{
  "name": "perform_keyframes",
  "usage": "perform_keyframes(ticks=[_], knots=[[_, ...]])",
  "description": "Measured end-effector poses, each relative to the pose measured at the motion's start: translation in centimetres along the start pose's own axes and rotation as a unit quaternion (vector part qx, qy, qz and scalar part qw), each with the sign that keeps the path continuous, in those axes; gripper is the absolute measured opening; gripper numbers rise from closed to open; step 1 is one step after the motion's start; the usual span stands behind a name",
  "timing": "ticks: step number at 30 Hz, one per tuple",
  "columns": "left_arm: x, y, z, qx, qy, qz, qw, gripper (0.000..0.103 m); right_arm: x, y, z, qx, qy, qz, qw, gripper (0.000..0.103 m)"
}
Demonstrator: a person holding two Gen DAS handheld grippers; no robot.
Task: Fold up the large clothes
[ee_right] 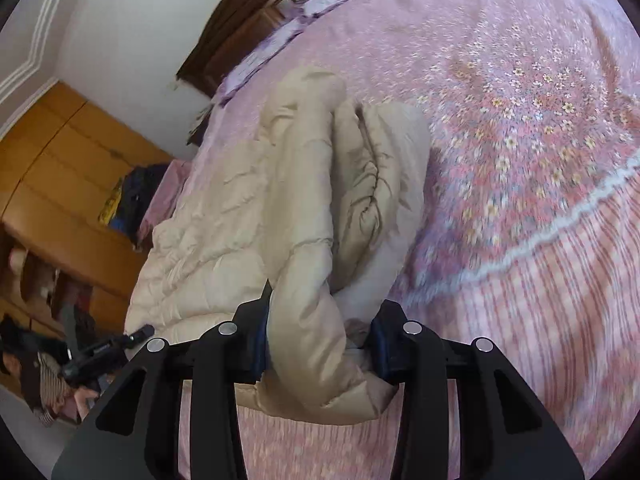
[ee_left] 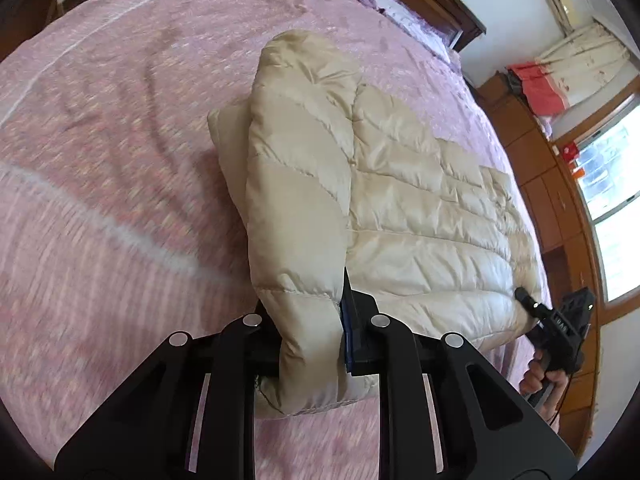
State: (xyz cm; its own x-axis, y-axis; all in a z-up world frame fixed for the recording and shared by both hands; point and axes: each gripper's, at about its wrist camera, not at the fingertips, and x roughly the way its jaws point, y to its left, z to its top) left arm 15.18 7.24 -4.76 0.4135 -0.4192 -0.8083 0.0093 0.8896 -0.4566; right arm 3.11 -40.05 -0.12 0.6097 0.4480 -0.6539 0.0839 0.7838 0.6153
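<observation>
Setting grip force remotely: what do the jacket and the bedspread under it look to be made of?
Beige puffer jacket: looks like thin nylon or polyester shell with a soft sheen, quilted into puffy channels, so padded fill, likely slippery and compressible. Pink floral bedspread: matte woven fabric, probably cotton, printed and lightly wrinkled. Both tongs, left and right, pinch jacket folds.

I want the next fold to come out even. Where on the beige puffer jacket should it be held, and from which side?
Best at the near hem corners, from the bed's near edge, as now: the left gripper and right gripper each clamp a bunched corner of the puffer jacket. The jacket lies lengthwise away across the pink bedspread, so two near corners likely let the hem lift evenly.
</observation>
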Motion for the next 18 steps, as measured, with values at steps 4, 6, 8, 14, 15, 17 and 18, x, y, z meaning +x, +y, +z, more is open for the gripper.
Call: perform_keyframes(ticks=[4, 6, 8, 14, 15, 17, 18], knots=[[-1.1, 1.7, -2.3, -0.008, 0.018, 0.007, 0.9998, 0.028, -1.0, 0.4, -2.8, -0.005, 0.018, -0.003, 1.000, 0.040], [-1.3, 2.0, -3.1, 0.000, 0.016, 0.015, 0.9998, 0.035, -1.5, 0.1, -3.8, 0.001, 0.020, -0.007, 1.000, 0.040], [-1.3, 1.9, -3.2, 0.011, 0.009, 0.026, 0.9995, 0.043, -1.7, 0.0, -4.2, -0.002, 0.017, -0.014, 1.000, 0.043], [-3.7, 0.9, -3.7, 0.049, -0.017, 0.069, 0.9963, 0.061, -2.1, 0.3, -4.7, -0.018, 0.007, -0.053, 0.998, 0.063], [-4.3, 0.8, -3.7, 0.056, -0.024, 0.076, 0.9953, 0.063, -2.5, 0.3, -4.5, -0.018, 0.000, -0.057, 0.998, 0.067], [-5.6, 0.4, -3.7, 0.077, -0.044, 0.096, 0.9915, 0.064, -2.9, -0.1, -4.3, -0.015, -0.011, -0.060, 0.998, 0.074], [-6.3, 0.0, -3.6, 0.089, -0.056, 0.109, 0.9885, 0.065, -3.3, -0.3, -4.1, -0.013, -0.021, -0.062, 0.998, 0.077]])
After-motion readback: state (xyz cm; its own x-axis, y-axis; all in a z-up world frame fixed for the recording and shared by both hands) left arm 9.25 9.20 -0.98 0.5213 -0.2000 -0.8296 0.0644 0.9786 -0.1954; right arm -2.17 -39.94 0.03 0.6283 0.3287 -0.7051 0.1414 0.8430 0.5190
